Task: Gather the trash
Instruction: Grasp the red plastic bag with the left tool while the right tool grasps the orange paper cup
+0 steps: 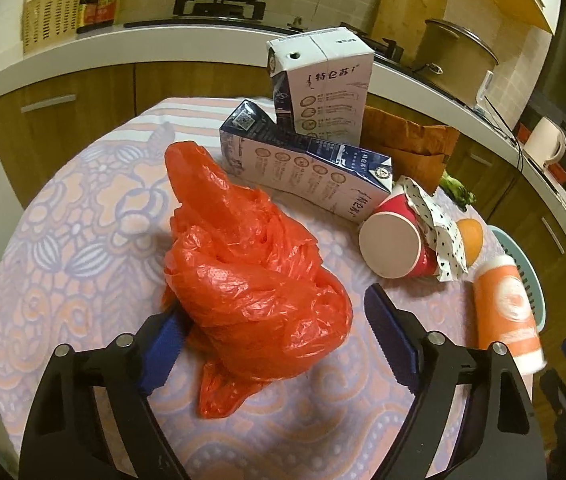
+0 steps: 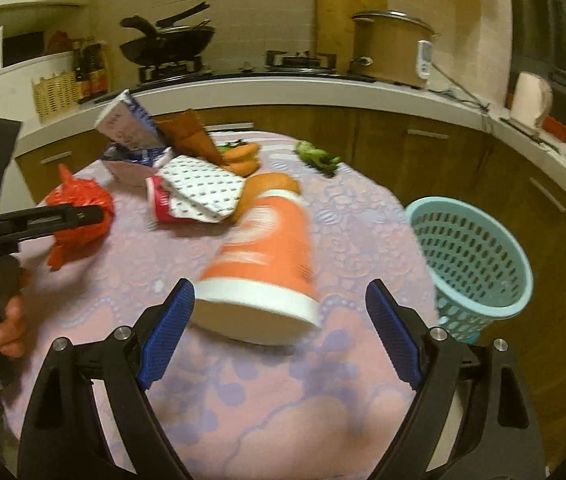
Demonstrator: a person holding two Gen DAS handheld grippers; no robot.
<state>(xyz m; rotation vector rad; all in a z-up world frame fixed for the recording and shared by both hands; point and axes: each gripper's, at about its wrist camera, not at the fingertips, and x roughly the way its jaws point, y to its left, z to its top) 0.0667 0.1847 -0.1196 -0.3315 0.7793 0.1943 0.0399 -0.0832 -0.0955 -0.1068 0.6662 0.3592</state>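
A crumpled red plastic bag lies on the round table; my left gripper is open with its jaws on either side of the bag's near end. The bag also shows in the right wrist view. An orange paper cup lies on its side, and my right gripper is open around its white rim; the cup also shows in the left wrist view. Two milk cartons, a red cup and spotted paper lie further back.
A light blue basket stands just off the table's right edge. A brown paper bag, an orange and greens are at the back. Kitchen counter with wok and pot lies behind.
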